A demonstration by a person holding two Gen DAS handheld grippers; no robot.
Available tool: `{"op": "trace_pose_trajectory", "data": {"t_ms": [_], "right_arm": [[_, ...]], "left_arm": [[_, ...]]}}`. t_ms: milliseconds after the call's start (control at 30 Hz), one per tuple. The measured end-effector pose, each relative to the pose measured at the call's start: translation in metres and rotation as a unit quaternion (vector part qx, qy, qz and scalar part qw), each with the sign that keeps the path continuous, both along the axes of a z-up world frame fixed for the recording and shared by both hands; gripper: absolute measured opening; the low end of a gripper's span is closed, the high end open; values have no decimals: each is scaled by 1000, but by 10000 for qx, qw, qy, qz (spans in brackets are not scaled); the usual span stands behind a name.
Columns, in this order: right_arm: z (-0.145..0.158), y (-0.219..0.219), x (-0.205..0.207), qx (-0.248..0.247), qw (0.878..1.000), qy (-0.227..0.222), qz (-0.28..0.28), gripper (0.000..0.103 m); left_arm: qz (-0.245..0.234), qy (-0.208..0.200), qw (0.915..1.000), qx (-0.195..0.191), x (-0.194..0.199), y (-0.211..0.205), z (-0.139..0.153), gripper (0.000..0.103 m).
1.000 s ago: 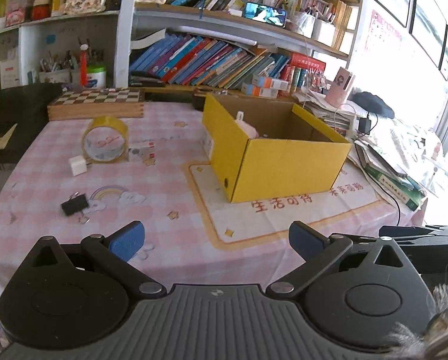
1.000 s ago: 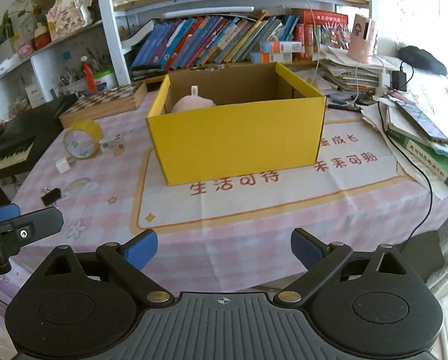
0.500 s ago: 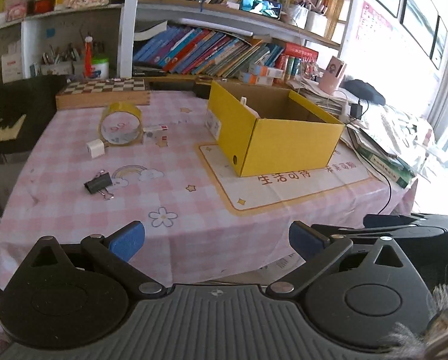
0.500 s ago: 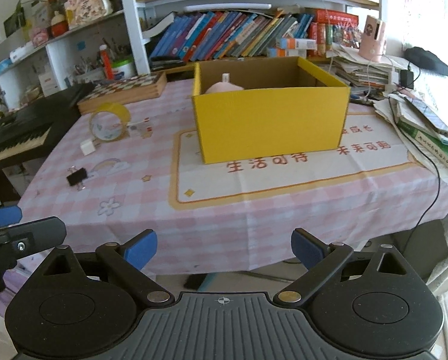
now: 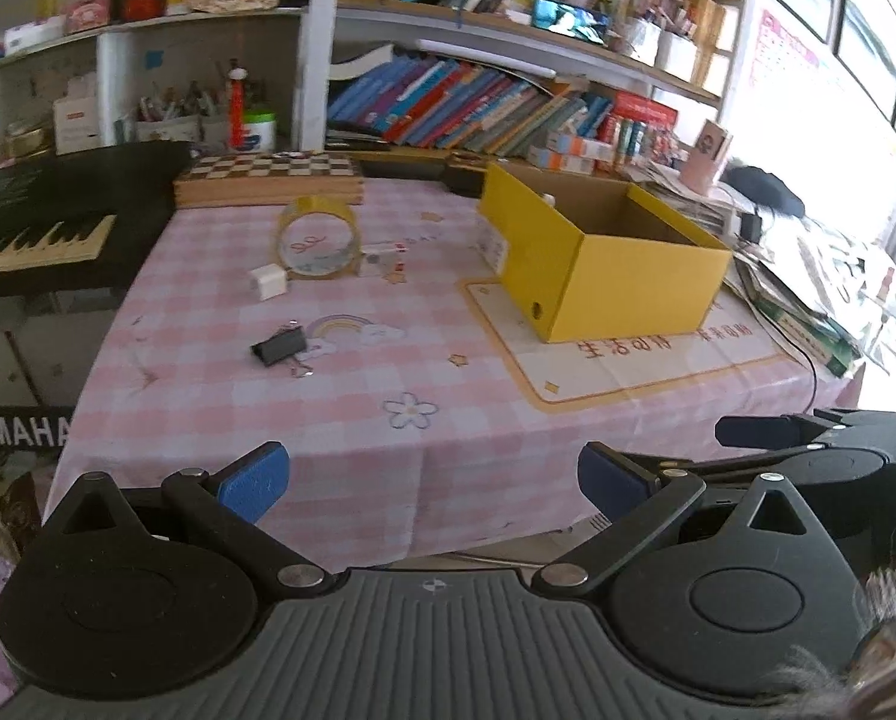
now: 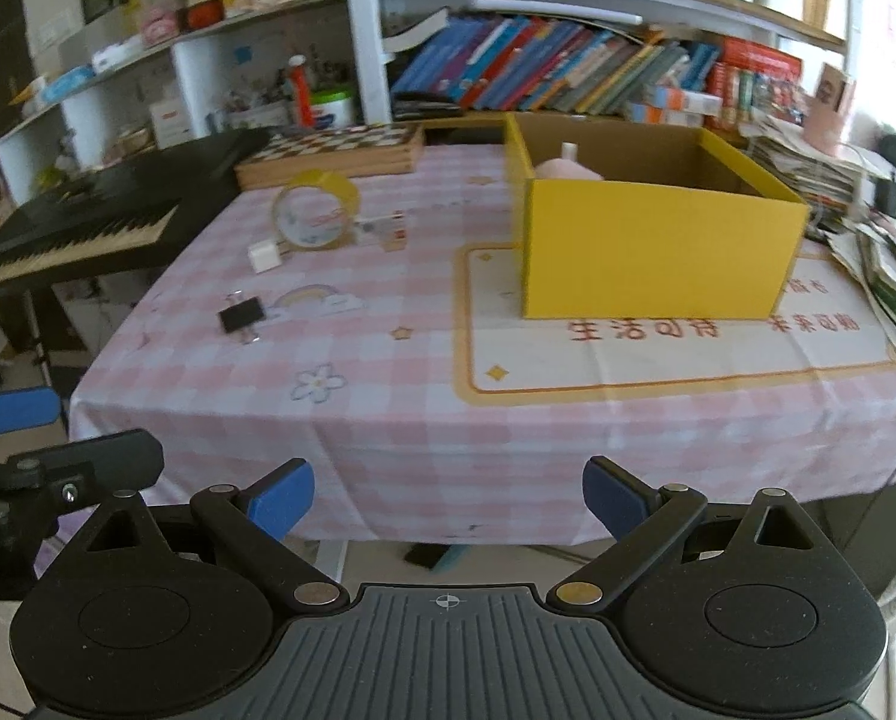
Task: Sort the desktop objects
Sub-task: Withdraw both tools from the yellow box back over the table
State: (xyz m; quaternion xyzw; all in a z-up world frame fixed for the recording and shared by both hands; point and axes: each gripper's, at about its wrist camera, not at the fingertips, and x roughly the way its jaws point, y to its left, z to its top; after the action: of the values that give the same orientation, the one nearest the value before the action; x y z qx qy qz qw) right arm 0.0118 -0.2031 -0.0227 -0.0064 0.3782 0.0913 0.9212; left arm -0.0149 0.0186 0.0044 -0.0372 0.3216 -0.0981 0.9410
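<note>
We hold the left gripper (image 5: pixel 433 480) and right gripper (image 6: pixel 448 495) off the table's near edge, both with fingers spread wide and empty. The yellow box (image 6: pixel 658 252) sits at 1 o'clock; the binder clip (image 6: pixel 241 319), white cube (image 6: pixel 264 256) and tape roll (image 6: pixel 313 219) lie at 11 o'clock. Risk, as we judge it: the upright tape roll may roll away if nudged, and the clip's wire handles may slip from a shallow grasp.

Both rigs look identical tbh: the black plastic left gripper (image 5: pixel 430 477) and black plastic right gripper (image 6: pixel 448 495) each have a ribbed grey centre plate with a tiny crosshair mark, two round black discs, silver pivot screws on angled link arms, and blue rubbery fingertip pads (image 6: pixel 283 495).
</note>
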Motion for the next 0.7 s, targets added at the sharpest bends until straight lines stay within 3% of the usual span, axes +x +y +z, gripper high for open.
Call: {"op": "trace_pose_trajectory", "data": {"t_ms": [467,700], "right_arm": [[4,35,-1,-91,9987,-86,499,98],[3,45,4,-168,9977,-76,658,98]], "left_arm": [[480,-105,9987,-100,-5,36,2,103],[713,34,9972,-219,3,45,-6,103]]}}
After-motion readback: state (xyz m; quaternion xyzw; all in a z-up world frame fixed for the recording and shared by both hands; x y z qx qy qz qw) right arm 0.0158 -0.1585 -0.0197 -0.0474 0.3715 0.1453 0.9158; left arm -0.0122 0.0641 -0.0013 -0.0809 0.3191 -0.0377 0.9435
